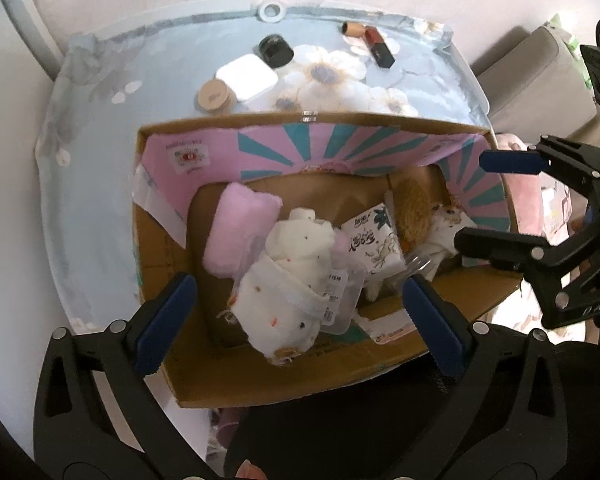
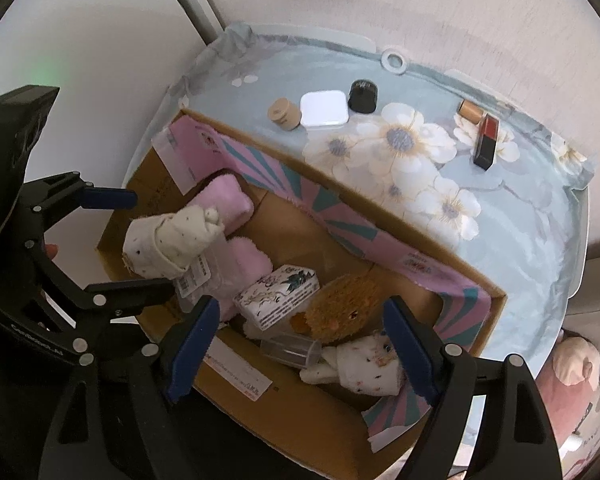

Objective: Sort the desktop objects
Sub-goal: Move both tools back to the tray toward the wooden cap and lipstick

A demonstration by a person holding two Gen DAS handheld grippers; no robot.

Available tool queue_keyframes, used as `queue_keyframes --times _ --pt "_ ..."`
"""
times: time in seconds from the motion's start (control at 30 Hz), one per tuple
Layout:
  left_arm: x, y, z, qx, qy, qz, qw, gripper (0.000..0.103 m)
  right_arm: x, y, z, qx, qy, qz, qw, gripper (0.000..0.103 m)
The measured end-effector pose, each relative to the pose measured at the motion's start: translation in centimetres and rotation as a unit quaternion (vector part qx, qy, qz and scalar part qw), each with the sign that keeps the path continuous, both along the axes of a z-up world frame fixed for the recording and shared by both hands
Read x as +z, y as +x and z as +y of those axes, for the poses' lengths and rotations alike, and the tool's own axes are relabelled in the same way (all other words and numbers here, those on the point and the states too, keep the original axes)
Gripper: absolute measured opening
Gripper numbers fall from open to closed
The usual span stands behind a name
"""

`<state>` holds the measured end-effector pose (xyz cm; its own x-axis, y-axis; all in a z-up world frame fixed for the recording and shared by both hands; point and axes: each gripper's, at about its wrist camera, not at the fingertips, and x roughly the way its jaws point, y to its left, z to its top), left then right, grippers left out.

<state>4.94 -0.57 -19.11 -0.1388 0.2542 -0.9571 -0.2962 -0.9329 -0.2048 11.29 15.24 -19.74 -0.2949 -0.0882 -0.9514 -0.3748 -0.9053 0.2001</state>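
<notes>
An open cardboard box (image 1: 204,376) (image 2: 480,276) sits on the floral table. Inside lie a white dotted cloth roll (image 1: 284,300) (image 2: 168,244), pink towels (image 1: 236,228) (image 2: 224,204), a patterned tissue pack (image 1: 374,244) (image 2: 278,294), an orange plush (image 1: 414,208) (image 2: 344,306), a clear plastic case (image 2: 290,348) and a second dotted cloth (image 2: 364,368). My left gripper (image 1: 300,320) hangs open above the cloth roll. My right gripper (image 2: 300,344) hangs open above the plush and case. Each gripper shows in the other's view.
On the tablecloth beyond the box stand a wooden-lidded jar (image 1: 214,96) (image 2: 284,114), a white square case (image 1: 246,76) (image 2: 324,110), a black jar (image 1: 276,50) (image 2: 363,96), and a lipstick (image 1: 380,46) (image 2: 485,140) with a tan tube (image 1: 354,29) (image 2: 471,110).
</notes>
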Motion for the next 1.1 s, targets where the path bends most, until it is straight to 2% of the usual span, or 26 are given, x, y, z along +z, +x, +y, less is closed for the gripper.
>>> queue_keyframes --times 0.27,0.37,0.57,0.7,0.8,0.93,1.1 --pt "1.9 -1.5 -0.6 -0.019 -0.016 0.035 0.9991 0.103 2.5 0.4 1.5 0.010 0.042 0.025 0.999 0.081" --pt "3.2 -2.4 -1.4 -0.018 -0.037 0.074 0.9964 0.103 3.4 0.6 2.4 0.014 0.068 0.025 0.997 0.081" --pt "4.9 -6.2 -3.1 -0.026 -0.050 0.116 0.9917 0.103 5.7 1.3 6.3 -0.007 0.122 0.035 0.992 0.081" --pt "5.4 -9.2 -3.5 -0.057 -0.072 0.138 0.9862 0.103 6.2 1.7 9.9 -0.024 0.158 0.026 0.987 0.081" --pt "4.8 -11.4 -2.9 -0.100 -0.086 0.151 0.9797 0.103 6.3 1.7 11.7 0.002 0.189 0.032 0.981 0.081" --pt "2.4 -13.6 -2.1 -0.156 -0.070 0.143 0.9750 0.103 5.0 1.4 13.7 0.071 0.251 0.039 0.964 0.081" --pt "-1.2 -15.6 -1.1 -0.188 -0.072 0.126 0.9714 0.103 1.5 0.5 17.1 0.109 0.213 0.076 0.968 0.081"
